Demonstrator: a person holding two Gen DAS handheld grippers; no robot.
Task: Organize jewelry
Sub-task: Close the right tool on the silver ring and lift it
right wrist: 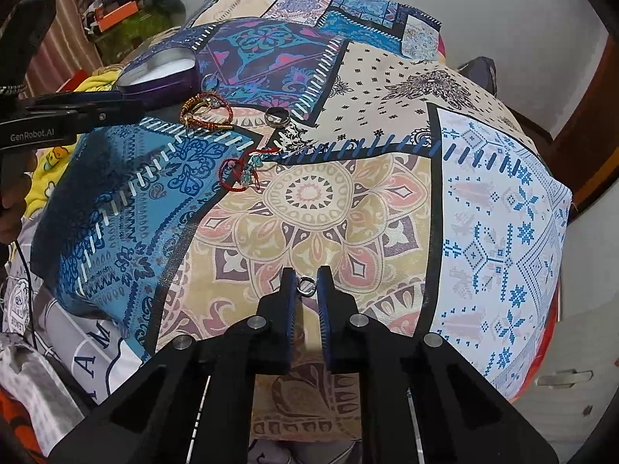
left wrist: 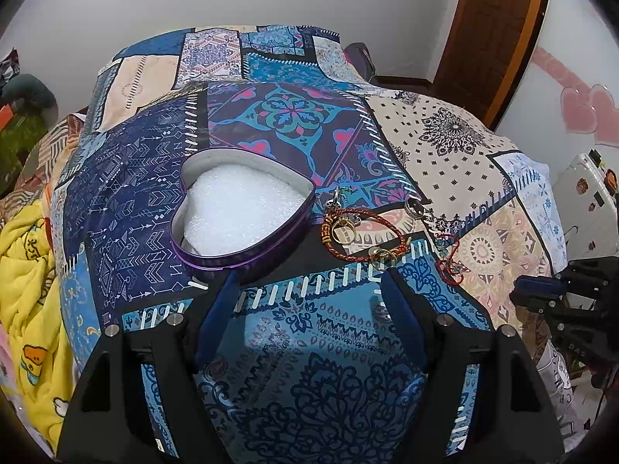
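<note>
A purple heart-shaped tin lined with white foam lies open on the patchwork cloth; it also shows in the right wrist view. Right of it lie a red-and-gold bracelet with gold rings, a dark ring and a thin red cord bracelet. These show in the right wrist view as the bracelet, the dark ring and the cord. My left gripper is open and empty, just in front of the tin. My right gripper is shut on a small silver ring, held above the cloth.
The patchwork cloth covers a raised surface that drops off at all sides. A yellow blanket lies to the left, a wooden door at the back right. My right gripper shows at the left wrist view's right edge.
</note>
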